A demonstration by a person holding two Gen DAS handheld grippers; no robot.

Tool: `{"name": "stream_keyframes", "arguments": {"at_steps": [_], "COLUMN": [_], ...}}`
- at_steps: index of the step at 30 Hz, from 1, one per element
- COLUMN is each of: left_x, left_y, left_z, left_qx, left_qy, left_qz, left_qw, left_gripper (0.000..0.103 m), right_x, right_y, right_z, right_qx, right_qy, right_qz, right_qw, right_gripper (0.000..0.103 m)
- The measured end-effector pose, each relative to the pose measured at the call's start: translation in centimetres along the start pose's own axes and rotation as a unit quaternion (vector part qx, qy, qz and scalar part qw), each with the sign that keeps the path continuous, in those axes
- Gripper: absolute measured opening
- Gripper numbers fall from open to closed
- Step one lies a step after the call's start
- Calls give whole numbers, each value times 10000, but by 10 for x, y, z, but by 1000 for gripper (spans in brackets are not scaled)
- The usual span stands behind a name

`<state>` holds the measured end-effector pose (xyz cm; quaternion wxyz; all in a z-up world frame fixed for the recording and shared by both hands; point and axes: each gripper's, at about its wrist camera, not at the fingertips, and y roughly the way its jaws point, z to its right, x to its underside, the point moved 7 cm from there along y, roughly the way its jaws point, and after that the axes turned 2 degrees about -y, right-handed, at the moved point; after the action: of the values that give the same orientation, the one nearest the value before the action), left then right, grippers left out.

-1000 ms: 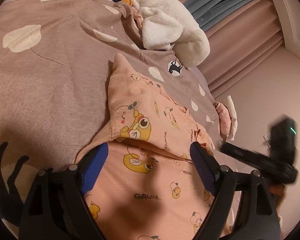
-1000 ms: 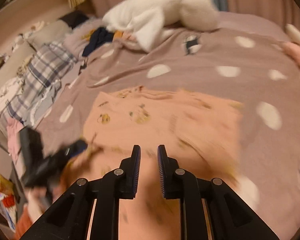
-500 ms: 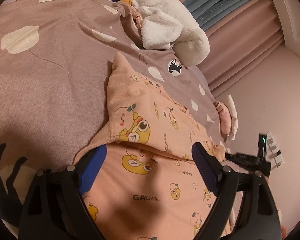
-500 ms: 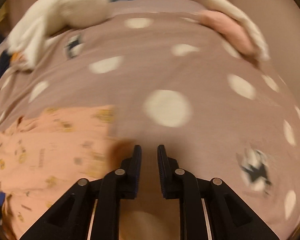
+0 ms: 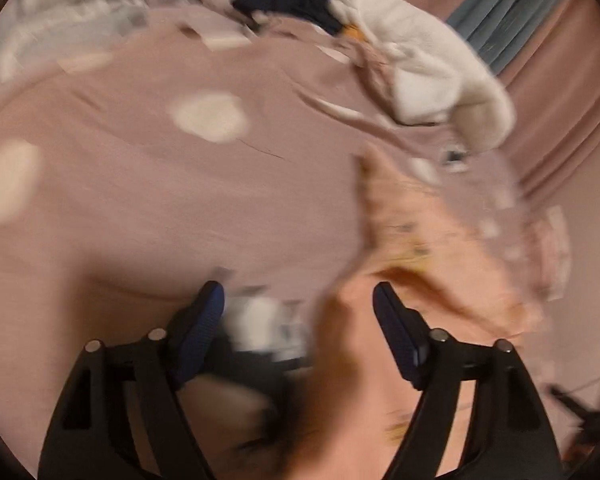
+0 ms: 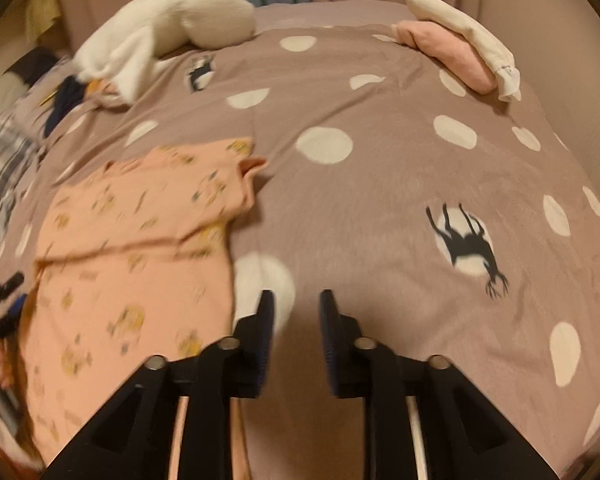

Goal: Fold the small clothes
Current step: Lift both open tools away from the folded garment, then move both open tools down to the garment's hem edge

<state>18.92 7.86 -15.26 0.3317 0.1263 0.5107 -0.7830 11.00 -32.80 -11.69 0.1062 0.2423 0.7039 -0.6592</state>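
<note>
Left gripper [image 5: 298,304] spread wide; right gripper [image 6: 296,312] parted.

Both wrist views low over the bedspread [image 6: 380,168], sharing the peach garment [image 6: 132,248]

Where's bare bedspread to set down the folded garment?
Open bedspread: the wide patch right of the peach printed garment, ahead of the right gripper, short of the pink and cream folded pile. Crowded: far left, around the white fleece and dark clothes.
</note>
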Motion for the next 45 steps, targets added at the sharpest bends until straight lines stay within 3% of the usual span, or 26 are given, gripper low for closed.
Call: {"name": "stream_keyframes", "arguments": {"at_steps": [1,4,5,8,10,13,17,20,25,28,32,36,41,45], "left_x": [2,7,11,36,58,84,109,120,138,140,142,142,160,154], "left_y": [-4,-21,-26,-45,-61,-78,-89,-95,-99,-99,-101,-107,-124,-119], "left_z": [-8,-28,-30,-22,-22,-24,-19,-15,-4,3,0,-8,-6,-16], "left_qx": [-84,208,314,617,787,1107,1434,1599,2181,2203,2563,2769,2777,3018], "left_qy": [-51,-562,-606,-171,66,126,393,482,400,461,25,-351,-31,-809], "left_qz": [-67,-382,-563,-1179,-1365,-1509,-1741,-1826,-2244,-2235,-2375,-2419,-2563,-2468], "left_qw": [9999,9975,9961,9910,9875,9823,9734,9689,9489,9483,9370,9293,9258,9173], "left_gripper": [78,78,78,79,82,86,91,95,99,100,100,98,99,99], "right_x": [7,30,36,59,74,92,111,122,142,146,152,157,165,173], "right_y": [-7,-26,-30,-40,-43,-39,-33,-31,-18,-17,-19,-23,-27,-31], "right_z": [-1,-6,-7,-7,-5,-3,-7,-14,-29,-32,-34,-33,-36,-35], "right_qx": [-59,-335,-423,-676,-959,-1463,-1490,-1737,-2396,-2497,-3109,-3275,-3277,-3305], "right_qy": [-36,-228,-276,-281,-120,132,191,306,741,803,1175,1341,1353,1478], "right_qz": [28,89,74,4,-72,-261,-513,-588,-863,-700,-740,-716,-774,-782], "right_qw": [10000,9991,9987,9973,9953,9888,9873,9826,9642,9625,9402,9325,9318,9289], "right_gripper": [40,41,48,67,69,69,69,69,69,71,71,71,71,71]}}
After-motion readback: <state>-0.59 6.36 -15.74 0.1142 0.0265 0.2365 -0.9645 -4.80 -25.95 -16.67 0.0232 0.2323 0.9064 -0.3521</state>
